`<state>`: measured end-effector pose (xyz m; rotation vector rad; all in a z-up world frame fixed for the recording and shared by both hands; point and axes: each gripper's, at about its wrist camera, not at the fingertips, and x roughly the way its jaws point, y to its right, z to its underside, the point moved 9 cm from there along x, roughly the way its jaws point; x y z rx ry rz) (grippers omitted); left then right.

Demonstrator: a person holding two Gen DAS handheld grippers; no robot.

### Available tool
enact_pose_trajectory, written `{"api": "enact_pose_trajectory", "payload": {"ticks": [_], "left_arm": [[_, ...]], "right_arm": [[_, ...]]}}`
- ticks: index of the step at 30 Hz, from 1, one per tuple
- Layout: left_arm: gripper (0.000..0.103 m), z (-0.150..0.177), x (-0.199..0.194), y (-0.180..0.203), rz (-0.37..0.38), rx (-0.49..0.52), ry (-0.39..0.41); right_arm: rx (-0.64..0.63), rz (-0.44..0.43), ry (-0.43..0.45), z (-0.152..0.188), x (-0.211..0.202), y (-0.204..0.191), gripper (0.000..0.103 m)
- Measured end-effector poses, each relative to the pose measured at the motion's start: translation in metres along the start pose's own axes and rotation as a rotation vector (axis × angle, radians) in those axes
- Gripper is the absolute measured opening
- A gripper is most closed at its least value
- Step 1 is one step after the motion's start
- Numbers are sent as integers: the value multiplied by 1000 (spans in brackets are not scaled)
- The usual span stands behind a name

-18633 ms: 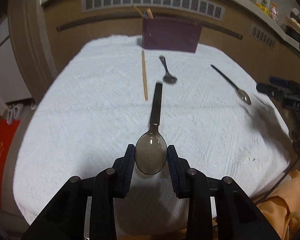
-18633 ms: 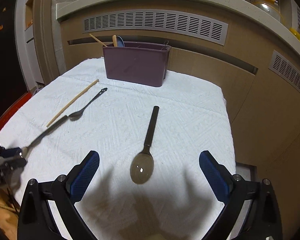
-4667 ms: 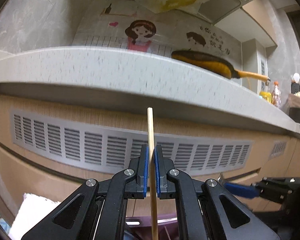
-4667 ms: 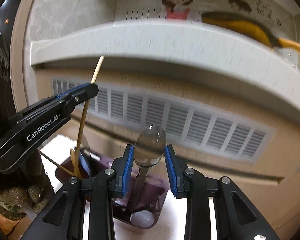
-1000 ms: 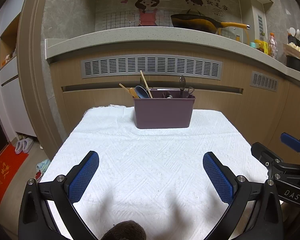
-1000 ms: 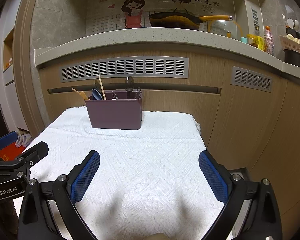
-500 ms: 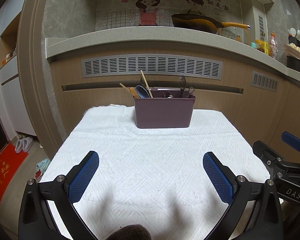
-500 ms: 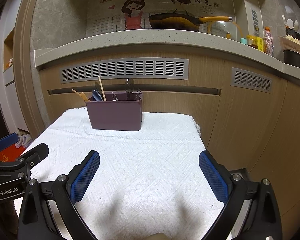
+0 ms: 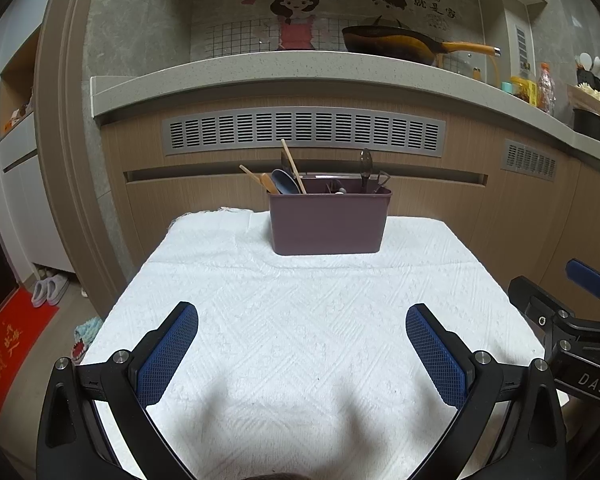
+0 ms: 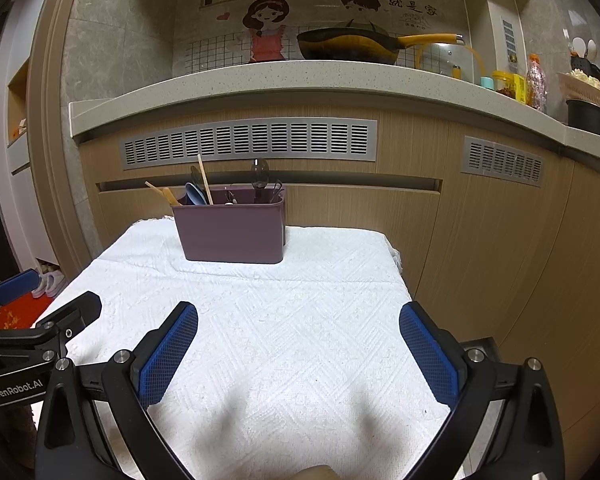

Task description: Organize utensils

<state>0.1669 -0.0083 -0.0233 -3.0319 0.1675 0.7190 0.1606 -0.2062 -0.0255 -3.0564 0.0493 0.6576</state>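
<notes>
Pose, left gripper (image 9: 302, 344): level and low over the near part of the cloth, aimed straight at the holder, jaws spread wide with nothing between them.
Pose, right gripper (image 10: 299, 342): level beside the left one, aimed the same way, jaws equally wide and empty; it shows at the right edge of the left wrist view, and the left one at the left edge of the right wrist view.
Pads: blue pads (image 9: 167, 356) with a fine cross-hatched rubber texture on black angular finger frames with silver bolts.
Cloth: white tablecloth (image 10: 300, 312), quilted in a raised diamond pattern, under both grippers.
Holder: plum-coloured utensil holder (image 9: 327, 222), smooth plastic, rectangular with rounded corners, standing upright well ahead of both grippers at the far end of the cloth; dead ahead of the left gripper, ahead and left of centre for the right.
Contents: wooden chopsticks (image 9: 291, 165) leaning out on the holder's left side, blue spoon (image 9: 285, 182) beside them, dark spoon (image 9: 365, 166) upright, bowl up, toward the right side.
Backdrop: beige wood-grain cabinet front with grey slotted vent (image 10: 252, 140) beyond the holder.
</notes>
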Motion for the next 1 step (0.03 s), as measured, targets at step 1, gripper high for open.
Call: {"api": "enact_pose_trajectory", "payload": {"ticks": [1], "left_arm": [[103,0,1,0,0,1,-1]], "right_arm": [[1,0,0,0,0,0,101]]}}
